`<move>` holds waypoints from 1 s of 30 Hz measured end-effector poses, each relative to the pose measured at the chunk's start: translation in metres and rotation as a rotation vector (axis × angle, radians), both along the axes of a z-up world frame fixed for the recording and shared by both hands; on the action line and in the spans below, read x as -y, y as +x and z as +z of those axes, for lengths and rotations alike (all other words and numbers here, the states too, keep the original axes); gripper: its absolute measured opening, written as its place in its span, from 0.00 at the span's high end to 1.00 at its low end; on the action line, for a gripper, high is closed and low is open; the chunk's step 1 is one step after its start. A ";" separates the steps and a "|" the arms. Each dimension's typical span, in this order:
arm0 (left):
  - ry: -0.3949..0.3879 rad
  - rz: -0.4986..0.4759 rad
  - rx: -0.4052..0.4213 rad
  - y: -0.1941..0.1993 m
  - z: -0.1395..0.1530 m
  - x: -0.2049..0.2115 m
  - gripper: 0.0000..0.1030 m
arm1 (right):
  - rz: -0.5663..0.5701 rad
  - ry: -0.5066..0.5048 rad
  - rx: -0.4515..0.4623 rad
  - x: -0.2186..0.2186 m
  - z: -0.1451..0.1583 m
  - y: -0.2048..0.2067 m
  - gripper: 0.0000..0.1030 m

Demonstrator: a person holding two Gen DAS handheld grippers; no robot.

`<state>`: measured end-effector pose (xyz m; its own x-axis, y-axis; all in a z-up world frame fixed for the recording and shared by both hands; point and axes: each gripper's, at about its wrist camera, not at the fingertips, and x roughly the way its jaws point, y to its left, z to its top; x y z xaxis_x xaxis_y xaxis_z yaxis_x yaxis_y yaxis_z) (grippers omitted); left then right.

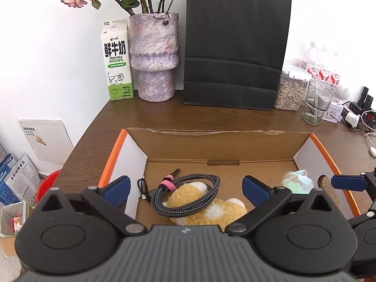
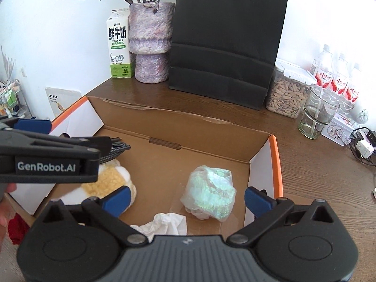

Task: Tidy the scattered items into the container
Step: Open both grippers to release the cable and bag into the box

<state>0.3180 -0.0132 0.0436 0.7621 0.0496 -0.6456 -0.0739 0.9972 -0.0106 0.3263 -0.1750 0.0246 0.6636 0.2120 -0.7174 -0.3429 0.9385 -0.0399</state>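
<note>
Fingers of both my left gripper (image 1: 185,186) and right gripper (image 2: 186,199) hang released over the cardboard box (image 2: 164,117); next time I'd pinch the soft, light plush toy (image 1: 211,204) mid-body.

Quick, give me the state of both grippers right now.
Left gripper: open, holding nothing, above the cable in the box.
Right gripper: open, holding nothing.

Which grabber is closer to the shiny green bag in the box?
Right. The right gripper hangs open just over the shiny green bag; the left gripper is over the coiled cable beside it.
</note>
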 end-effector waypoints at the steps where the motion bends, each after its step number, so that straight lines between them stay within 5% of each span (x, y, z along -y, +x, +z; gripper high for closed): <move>1: -0.003 0.001 0.003 -0.003 0.002 -0.001 0.00 | 0.001 0.000 0.001 0.000 0.001 -0.002 0.00; 15: -0.057 -0.013 0.092 -0.052 0.031 -0.022 0.00 | 0.013 0.033 0.071 0.012 0.027 -0.041 0.00; 30: -0.066 -0.131 0.255 -0.177 0.028 -0.043 0.00 | 0.108 0.101 0.371 0.058 0.051 -0.192 0.00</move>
